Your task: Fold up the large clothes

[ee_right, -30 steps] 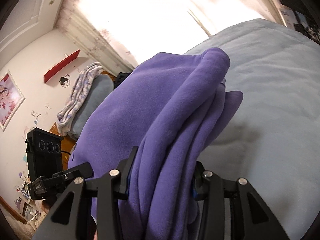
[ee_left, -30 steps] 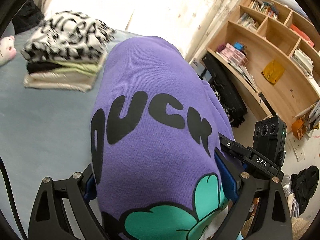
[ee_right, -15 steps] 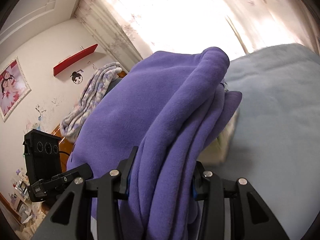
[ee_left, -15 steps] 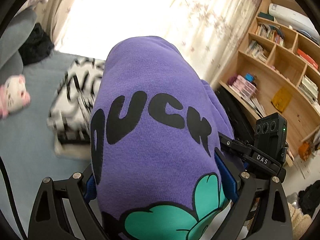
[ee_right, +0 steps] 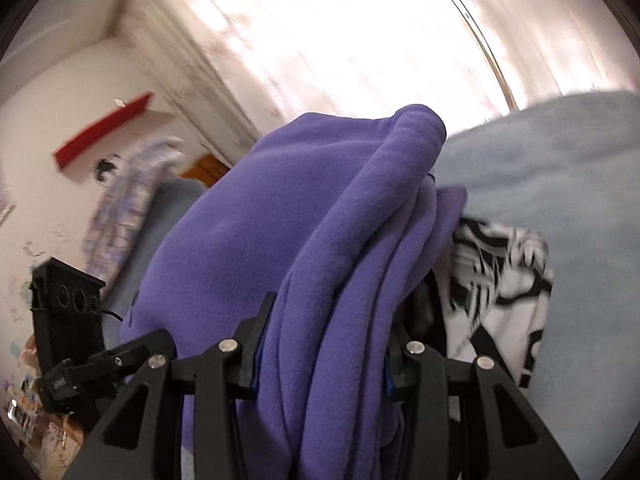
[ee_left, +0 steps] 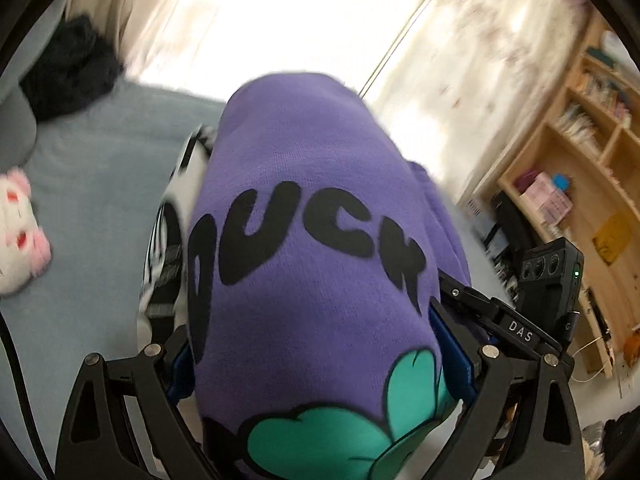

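A folded purple sweatshirt (ee_left: 312,208) with black letters and a green clover print fills the left wrist view. My left gripper (ee_left: 316,364) is shut on it, its jaws pressed against both sides of the bundle. In the right wrist view the same purple sweatshirt (ee_right: 320,240) hangs in thick folds, and my right gripper (ee_right: 320,360) is shut on it. The sweatshirt is held above a stack of folded clothes topped by a black-and-white garment (ee_right: 504,280), which also shows in the left wrist view (ee_left: 172,240), partly hidden under the sweatshirt.
The grey-blue bed cover (ee_left: 100,184) lies below. A white and pink plush toy (ee_left: 20,232) sits at the left, a dark garment (ee_left: 72,76) at the back. A wooden bookshelf (ee_left: 580,168) stands at the right. Bright curtains (ee_right: 360,40) are behind.
Both grippers carried the purple sweatshirt toward the stack of folded clothes. The black-and-white garment now sits directly under the sweatshirt's far edge. Both grips are unchanged.
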